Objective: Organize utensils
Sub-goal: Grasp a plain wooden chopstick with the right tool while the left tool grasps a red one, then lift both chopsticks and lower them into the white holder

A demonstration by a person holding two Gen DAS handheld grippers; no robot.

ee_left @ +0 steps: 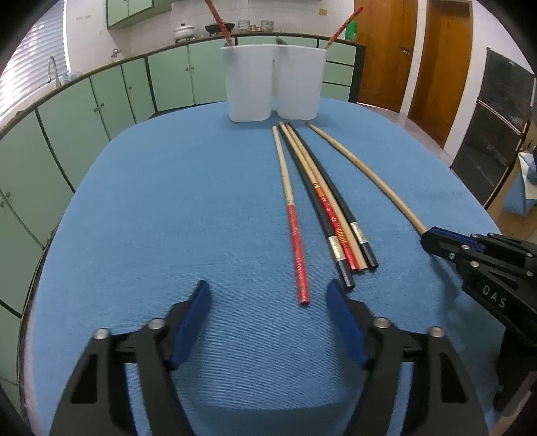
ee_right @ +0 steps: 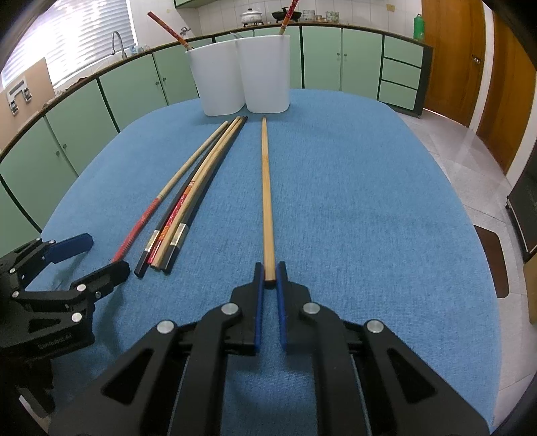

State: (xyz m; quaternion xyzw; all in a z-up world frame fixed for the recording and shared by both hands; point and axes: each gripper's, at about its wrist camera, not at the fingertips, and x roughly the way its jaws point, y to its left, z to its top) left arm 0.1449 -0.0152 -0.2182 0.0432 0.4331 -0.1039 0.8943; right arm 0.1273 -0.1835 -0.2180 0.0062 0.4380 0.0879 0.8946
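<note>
Several chopsticks lie on the blue table. A red-handled chopstick point(ee_left: 295, 231) lies alone, left of a bundle of black and wooden chopsticks point(ee_left: 332, 214). My left gripper point(ee_left: 268, 295) is open and empty, just short of the red handle's near end. My right gripper point(ee_right: 270, 273) is shut on the near end of a plain bamboo chopstick point(ee_right: 266, 187), which lies flat pointing at the containers. It also shows in the left wrist view point(ee_left: 362, 169). Two white containers point(ee_left: 273, 85) stand at the far edge, each with a red-handled chopstick point(ee_left: 218, 18) in it.
The blue tablecloth point(ee_left: 167, 218) covers a rounded table. Green cabinets point(ee_left: 100, 97) and a counter run behind it. Wooden doors point(ee_left: 429, 67) are at the back right. The left gripper shows in the right wrist view point(ee_right: 87, 255), beside the bundle point(ee_right: 188, 204).
</note>
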